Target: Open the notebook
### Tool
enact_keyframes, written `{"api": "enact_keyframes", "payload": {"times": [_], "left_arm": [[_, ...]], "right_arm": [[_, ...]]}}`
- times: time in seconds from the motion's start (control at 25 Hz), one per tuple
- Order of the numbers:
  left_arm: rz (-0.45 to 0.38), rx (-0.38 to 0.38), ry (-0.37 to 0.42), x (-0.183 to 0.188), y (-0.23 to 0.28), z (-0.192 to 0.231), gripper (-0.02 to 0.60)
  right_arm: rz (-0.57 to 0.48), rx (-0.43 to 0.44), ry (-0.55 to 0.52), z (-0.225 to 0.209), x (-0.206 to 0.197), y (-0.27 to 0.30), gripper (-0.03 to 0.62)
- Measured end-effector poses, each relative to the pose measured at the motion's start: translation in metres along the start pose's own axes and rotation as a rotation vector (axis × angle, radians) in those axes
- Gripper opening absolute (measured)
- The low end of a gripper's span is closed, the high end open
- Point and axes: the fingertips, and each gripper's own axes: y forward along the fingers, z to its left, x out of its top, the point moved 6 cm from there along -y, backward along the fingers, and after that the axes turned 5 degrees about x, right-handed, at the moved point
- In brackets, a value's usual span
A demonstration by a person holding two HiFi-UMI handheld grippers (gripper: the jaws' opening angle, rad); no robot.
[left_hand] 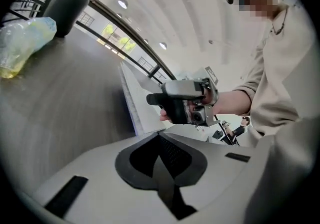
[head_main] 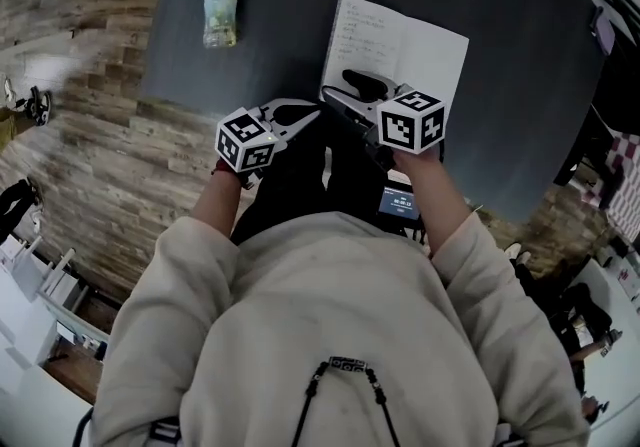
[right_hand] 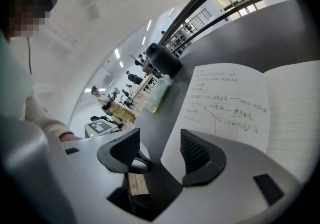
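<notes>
White notebook (head_main: 395, 55) pages lie open, upper centre, on dark table (head_main: 520, 125); right gripper (head_main: 338, 93) jaws spread over lower-left page corner; left gripper (head_main: 305, 118) jaws pressed together, empty. Risk: jaw snags corner, creases page.

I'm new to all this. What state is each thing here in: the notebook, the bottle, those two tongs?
notebook: open, lying flat on the table, handwritten page facing up.
bottle: lying on its side, cap on.
left tongs: shut, nothing between them.
right tongs: open, gripping nothing, at the notebook's edge.
</notes>
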Motion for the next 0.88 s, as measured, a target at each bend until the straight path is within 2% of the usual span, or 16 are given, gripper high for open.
{"api": "enact_keyframes", "payload": {"times": [0.2,0.4,0.52,0.6,0.76,0.88], "left_arm": [[-0.028,0.019,-0.045,-0.004,-0.010,-0.001,0.006],[-0.056,0.021,-0.040,0.008,-0.007,-0.002,0.006],[-0.092,0.048,-0.051,0.029,-0.008,-0.009,0.006],[-0.135,0.042,-0.046,0.052,-0.013,-0.024,0.006],[-0.239,-0.019,0.038,0.115,-0.036,-0.062,0.006],[-0.353,-0.113,0.111,0.176,-0.044,-0.101,0.006]], "right_arm": [[0.141,-0.085,-0.008,-0.027,-0.024,0.013,0.265],[0.124,-0.113,0.007,-0.034,-0.022,0.016,0.265],[0.065,-0.090,-0.025,-0.015,-0.007,-0.001,0.265],[-0.012,-0.062,-0.025,0.009,0.006,-0.026,0.262],[-0.187,-0.048,-0.066,0.067,0.044,-0.080,0.224],[-0.331,-0.062,-0.148,0.106,0.081,-0.139,0.177]]}}
